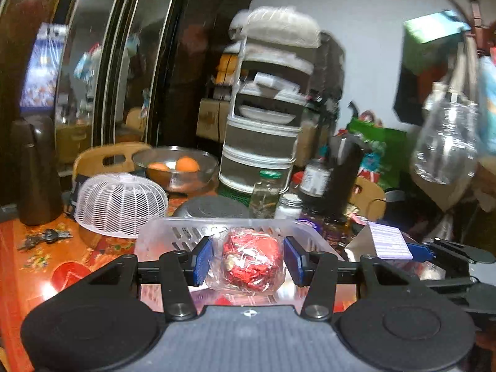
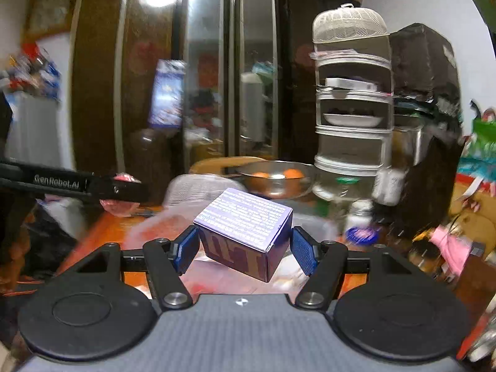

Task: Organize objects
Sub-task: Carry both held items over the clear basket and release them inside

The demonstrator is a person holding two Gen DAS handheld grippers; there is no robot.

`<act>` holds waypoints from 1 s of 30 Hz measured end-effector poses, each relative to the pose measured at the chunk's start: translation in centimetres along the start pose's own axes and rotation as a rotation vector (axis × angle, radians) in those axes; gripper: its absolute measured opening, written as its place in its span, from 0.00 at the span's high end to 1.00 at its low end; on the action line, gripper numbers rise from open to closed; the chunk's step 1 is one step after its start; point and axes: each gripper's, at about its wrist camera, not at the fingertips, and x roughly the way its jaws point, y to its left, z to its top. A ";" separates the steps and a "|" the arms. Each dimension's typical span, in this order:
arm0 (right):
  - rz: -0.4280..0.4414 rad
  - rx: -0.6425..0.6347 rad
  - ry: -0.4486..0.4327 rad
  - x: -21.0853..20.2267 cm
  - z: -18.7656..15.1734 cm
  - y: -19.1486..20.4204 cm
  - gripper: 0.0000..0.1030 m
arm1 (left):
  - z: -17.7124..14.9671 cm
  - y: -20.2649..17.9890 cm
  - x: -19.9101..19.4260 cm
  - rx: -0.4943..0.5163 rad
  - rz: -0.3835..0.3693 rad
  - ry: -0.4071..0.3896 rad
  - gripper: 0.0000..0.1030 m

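The left gripper has its blue pads closed against a red bundle in a clear bag, carried just above a clear plastic basket on the cluttered orange table. The right gripper pinches a purple box by its corners, tilted, over the same basket.

The slippery bag could probably slide out of the pads. The box, held askew, may twist free.

Room is tight. The two grippers sit close side by side and could knock each other. Jars stand just behind the basket, a white mesh dome to its left; the open basket looks like the safest way down.
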 end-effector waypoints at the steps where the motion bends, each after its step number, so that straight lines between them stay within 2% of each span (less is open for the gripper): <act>1: 0.007 0.004 0.030 1.4 0.7 -0.3 0.35 | 0.6 0.2 1.4 -0.013 -0.001 0.029 0.49; 4: 0.012 0.019 0.130 5.7 1.6 -1.2 0.35 | 1.3 0.7 5.3 -0.052 0.001 0.105 0.49; 6: -0.033 -0.013 0.194 8.4 1.2 -1.5 0.35 | 1.0 1.1 7.6 -0.068 0.029 0.155 0.49; 9: -0.027 -0.032 0.300 11.6 0.2 -2.0 0.35 | 0.2 2.0 10.2 -0.098 0.060 0.225 0.49; 12: -0.029 -0.036 0.350 13.2 -0.5 -2.2 0.35 | -0.5 2.4 12.0 -0.096 0.071 0.278 0.49; 15: -0.005 -0.025 0.373 13.8 -0.5 -2.2 0.35 | -0.7 2.6 12.7 -0.099 0.088 0.295 0.48; 19: 0.007 -0.031 0.386 14.0 -0.6 -1.8 0.34 | -1.1 2.8 13.6 -0.088 0.097 0.328 0.48; 21: 0.014 -0.025 0.383 14.1 -0.5 -1.9 0.33 | -1.4 3.0 13.6 -0.090 0.107 0.318 0.47; 23: 0.009 -0.028 0.369 13.9 -0.5 -1.7 0.29 | -1.4 3.2 13.6 -0.103 0.101 0.299 0.40; 24: 0.003 -0.032 0.359 13.8 -0.4 -1.7 0.21 | -1.3 3.3 13.4 -0.104 0.097 0.288 0.29; 25: -0.002 -0.035 0.344 13.7 -0.3 -1.7 0.17 | -1.3 3.3 13.0 -0.106 0.094 0.275 0.19; 27: -0.018 -0.035 0.299 12.9 0.0 -1.6 0.15 | -1.0 3.2 12.1 -0.110 0.072 0.241 0.14; 29: -0.030 -0.021 0.244 11.3 0.4 -1.5 0.15 | -0.6 3.1 10.1 -0.108 0.028 0.174 0.14; 30: -0.029 -0.014 0.198 9.8 0.4 -1.4 0.15 | -0.6 3.1 8.7 -0.110 -0.004 0.135 0.10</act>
